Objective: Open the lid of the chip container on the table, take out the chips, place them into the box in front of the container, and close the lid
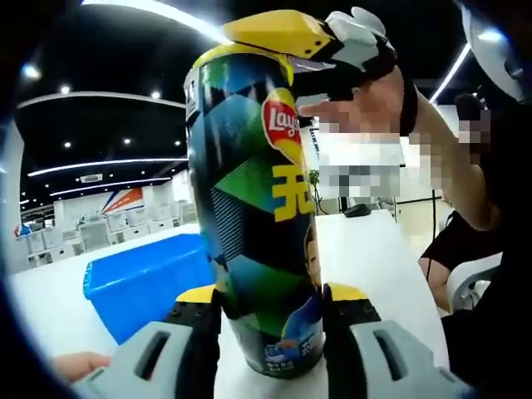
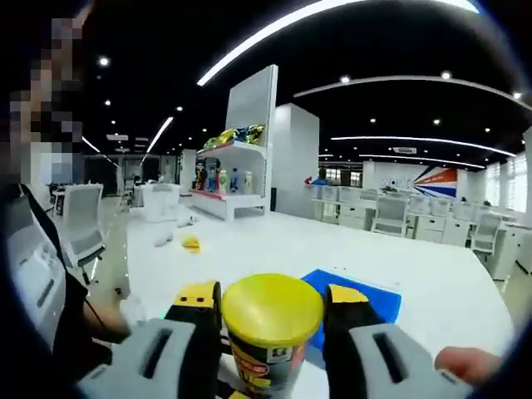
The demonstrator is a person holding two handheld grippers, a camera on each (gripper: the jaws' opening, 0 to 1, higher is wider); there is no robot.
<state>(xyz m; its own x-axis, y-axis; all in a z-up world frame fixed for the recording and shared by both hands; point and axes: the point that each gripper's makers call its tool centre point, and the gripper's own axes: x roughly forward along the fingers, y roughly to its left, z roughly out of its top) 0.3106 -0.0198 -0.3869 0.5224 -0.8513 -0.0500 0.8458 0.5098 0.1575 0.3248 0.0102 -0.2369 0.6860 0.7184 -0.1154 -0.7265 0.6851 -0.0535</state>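
Note:
A tall Lay's chip can (image 1: 249, 208) with a dark geometric print stands upright on the white table (image 1: 374, 258). My left gripper (image 1: 270, 303) is shut on its lower body, one jaw on each side. The can's yellow lid (image 1: 241, 51) is on top. The right gripper (image 1: 287, 41) comes in from the upper right and clamps that lid. In the right gripper view the yellow lid (image 2: 272, 309) sits between the jaws of my right gripper (image 2: 272, 320), with the can (image 2: 266, 366) below it. A blue box (image 1: 145, 278) lies on the table beside the can, also seen behind the lid (image 2: 366, 299).
A person's hand (image 1: 366, 104) holds the right gripper, and fingers (image 2: 465, 362) show at the lower edge. A small yellow item (image 2: 191, 243) lies farther off on the table. A display shelf (image 2: 229, 166) and office chairs (image 2: 83, 220) stand beyond it.

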